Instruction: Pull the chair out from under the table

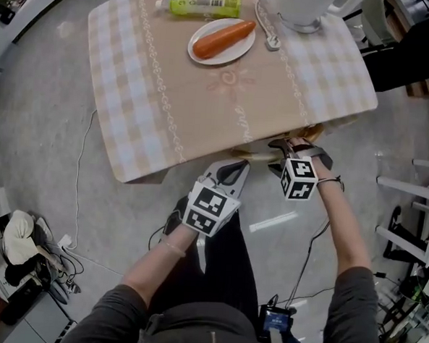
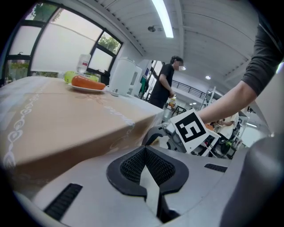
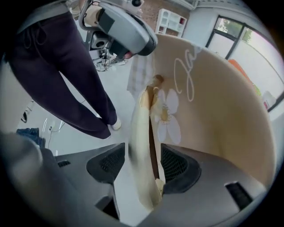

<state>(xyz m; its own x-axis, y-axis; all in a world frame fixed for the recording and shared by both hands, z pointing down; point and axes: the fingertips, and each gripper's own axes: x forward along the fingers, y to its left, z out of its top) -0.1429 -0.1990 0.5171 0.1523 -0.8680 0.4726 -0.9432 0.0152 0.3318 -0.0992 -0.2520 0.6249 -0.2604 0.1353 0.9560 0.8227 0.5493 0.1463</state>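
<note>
At table (image 1: 160, 113) edge, chair back (image 3: 141, 128) between right gripper's (image 3: 141, 165) jaws (apart)

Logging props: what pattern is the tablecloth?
The tablecloth has a beige middle, white lacy stripes and pale checked borders. Best in the head view.

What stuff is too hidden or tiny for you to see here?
- Chair: head view, the tablecloth hides everything except its top rail.
- Kettle: head view, the top edge cuts it off.
- Green bottle: head view, label print too small to read.
</note>
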